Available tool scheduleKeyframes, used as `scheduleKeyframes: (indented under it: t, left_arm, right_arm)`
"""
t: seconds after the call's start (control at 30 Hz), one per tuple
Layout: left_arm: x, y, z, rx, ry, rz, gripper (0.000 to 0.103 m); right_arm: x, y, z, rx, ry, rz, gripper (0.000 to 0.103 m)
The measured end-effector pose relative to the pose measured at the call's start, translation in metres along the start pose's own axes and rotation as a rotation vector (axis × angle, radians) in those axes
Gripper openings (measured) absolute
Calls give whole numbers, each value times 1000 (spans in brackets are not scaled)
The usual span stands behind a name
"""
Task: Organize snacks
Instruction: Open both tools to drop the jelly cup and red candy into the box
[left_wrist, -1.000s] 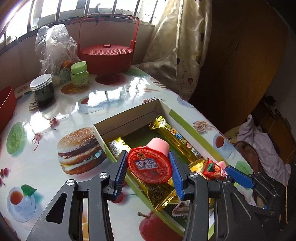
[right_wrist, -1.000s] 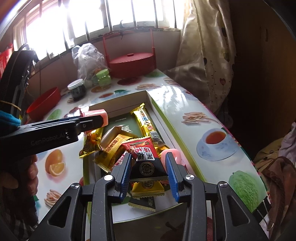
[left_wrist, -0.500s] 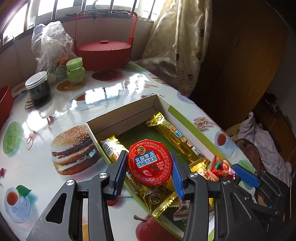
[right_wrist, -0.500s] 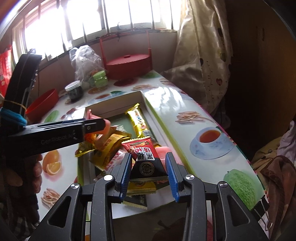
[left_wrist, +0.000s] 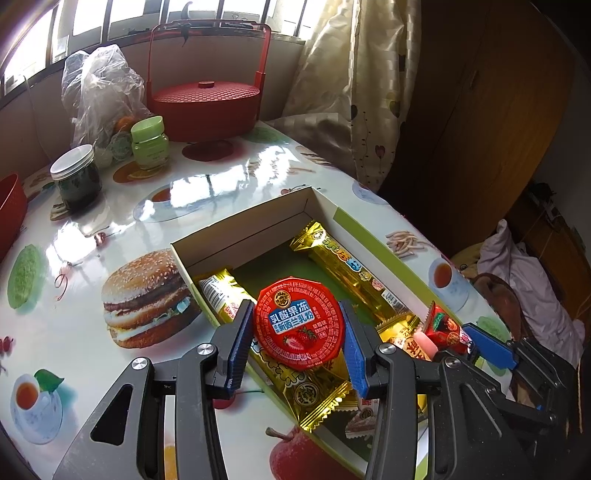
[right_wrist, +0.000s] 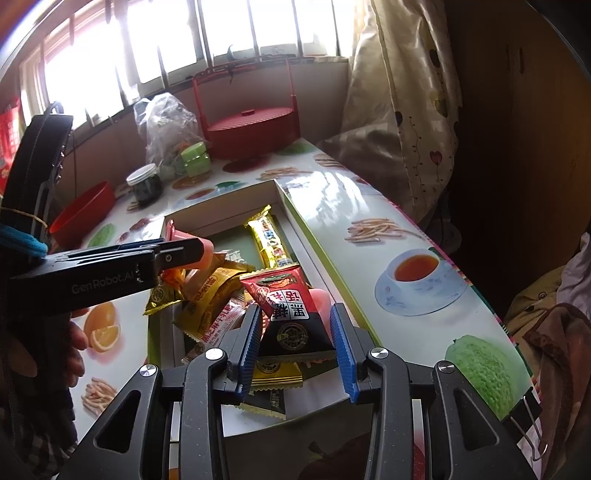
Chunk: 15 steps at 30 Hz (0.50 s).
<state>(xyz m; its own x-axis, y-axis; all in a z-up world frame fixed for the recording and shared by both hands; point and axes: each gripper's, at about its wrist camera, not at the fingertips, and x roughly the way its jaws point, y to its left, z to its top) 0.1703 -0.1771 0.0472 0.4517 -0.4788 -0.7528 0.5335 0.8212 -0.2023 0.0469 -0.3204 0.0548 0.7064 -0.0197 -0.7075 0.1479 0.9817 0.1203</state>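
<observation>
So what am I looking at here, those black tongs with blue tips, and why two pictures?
No robot: a person holds a hand-held gripper in each hand, each carrying a camera that looks along its two fingers. One picture comes from each.

In the left one, the left gripper is closed on a red jelly cup above the cardboard box. In the right one, the right gripper holds a red and black triangular snack pack; the left gripper shows there from the side.

The box sits on a table with a food-print cover and holds gold-wrapped snacks. Behind stand a red lidded basket, two jars and a plastic bag.
</observation>
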Motion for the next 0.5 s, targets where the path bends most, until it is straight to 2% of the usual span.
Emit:
scheduleKeyframes:
  t: [0.07, 0.13, 0.33, 0.5]
  left_arm:
    - [-1, 0, 0, 0, -4, -4, 48]
    - [-2, -1, 0, -1, -9, -12, 56]
    - [-6, -3, -1, 1, -15, -15, 57]
    - [-8, -4, -2, 6, -17, -13, 57]
  right_arm:
    - [0, 0, 0, 1, 0, 4, 37]
    - [0, 0, -1, 2, 1, 8, 38]
    - [0, 0, -1, 5, -1, 36, 44]
    - [0, 2, -2, 4, -2, 37, 45]
